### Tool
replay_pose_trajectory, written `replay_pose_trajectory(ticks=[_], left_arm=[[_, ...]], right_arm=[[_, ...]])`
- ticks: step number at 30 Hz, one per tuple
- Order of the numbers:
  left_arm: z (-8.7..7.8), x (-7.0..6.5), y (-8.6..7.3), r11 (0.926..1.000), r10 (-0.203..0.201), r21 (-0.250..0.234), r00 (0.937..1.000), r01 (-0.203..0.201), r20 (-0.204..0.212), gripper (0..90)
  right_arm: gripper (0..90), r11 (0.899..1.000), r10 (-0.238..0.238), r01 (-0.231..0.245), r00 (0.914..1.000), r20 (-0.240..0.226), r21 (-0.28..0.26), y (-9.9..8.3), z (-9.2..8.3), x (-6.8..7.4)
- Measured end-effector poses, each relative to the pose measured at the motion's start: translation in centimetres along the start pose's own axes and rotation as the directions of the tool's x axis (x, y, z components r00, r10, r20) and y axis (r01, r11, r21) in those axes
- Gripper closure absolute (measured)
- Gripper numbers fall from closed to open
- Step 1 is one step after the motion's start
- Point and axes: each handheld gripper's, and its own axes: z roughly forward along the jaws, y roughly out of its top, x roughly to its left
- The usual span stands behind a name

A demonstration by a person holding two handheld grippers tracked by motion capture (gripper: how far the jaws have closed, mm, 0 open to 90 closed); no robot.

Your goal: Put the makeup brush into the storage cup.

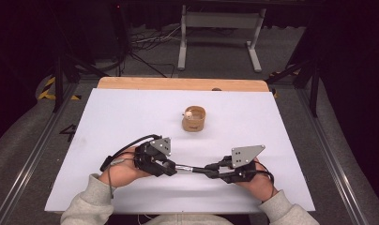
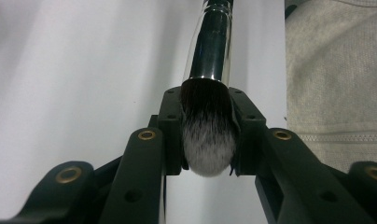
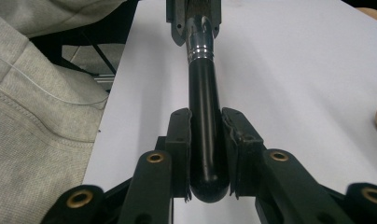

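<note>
Left tongs [image 2: 209, 140] clench soft bristles, right tongs [image 3: 206, 154] clench the makeup brush's [image 1: 191, 168] glossy black handle.

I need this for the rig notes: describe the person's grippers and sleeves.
Both grippers, left and right, are black, with linked jaw arms fixed by brass-coloured rivets. Each carries a grey three-cornered plate on top with small holes. A black cable loops from the left one. The sleeves are light grey knit with ribbed cuffs.

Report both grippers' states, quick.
Left gripper: closed on the bristle end of the makeup brush.
Right gripper: closed on the brush's black handle end.
</note>
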Motion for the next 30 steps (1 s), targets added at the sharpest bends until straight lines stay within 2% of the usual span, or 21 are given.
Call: replay_pose_trajectory(ticks=[6,7,8,12,14,15,17,19,28,30], left_arm=[[0.2,-0.1,0.0,0.9996,-0.006,0.028,0.9999,0.007,-0.009,71.9],[0.2,0.0,0.1,0.9994,0.003,0.033,1.0000,-0.003,-0.007,71.9],[0.3,-0.1,0.1,0.9994,-0.001,0.034,0.9999,0.001,-0.011,71.9],[0.3,-0.2,0.2,0.9990,-0.007,0.043,0.9998,0.008,-0.017,72.0],[0.3,-0.2,0.2,0.9990,-0.008,0.043,0.9998,0.009,-0.019,72.0],[0.3,-0.2,0.2,0.9990,-0.006,0.044,0.9998,0.006,-0.019,72.0],[0.3,-0.2,0.2,0.9991,-0.007,0.042,0.9998,0.008,-0.016,72.0],[0.3,-0.2,0.2,0.9991,-0.006,0.043,0.9998,0.007,-0.017,72.0],[0.4,0.0,0.1,0.9990,-0.004,0.045,0.9998,0.005,-0.018,72.0],[0.4,0.0,0.1,0.9989,-0.006,0.046,0.9998,0.007,-0.018,72.0]], right_arm=[[63.9,1.000,0.012,-0.012,0.9999,0.006,0.007,0.3,0.1,-0.1],[62.6,1.000,0.012,-0.012,0.9999,0.007,0.010,0.5,0.1,0.0],[59.7,1.000,0.014,-0.014,0.9999,0.005,0.022,0.8,0.2,0.0],[57.0,0.998,0.018,-0.018,0.9998,0.008,0.062,2.0,0.2,0.2],[56.2,0.995,0.018,-0.019,0.9997,0.017,0.098,2.9,0.2,0.1],[56.2,0.995,0.018,-0.019,0.9997,0.017,0.098,2.9,0.2,0.1],[55.7,0.988,0.033,-0.036,0.9992,0.023,0.149,4.0,0.3,0.0],[55.6,0.984,0.032,-0.036,0.9991,0.026,0.177,4.6,0.4,-0.1],[54.8,0.959,0.044,-0.050,0.9987,0.026,0.280,6.5,1.2,-0.6],[54.8,0.956,0.046,-0.051,0.9986,0.025,0.288,6.6,1.3,-0.6]])
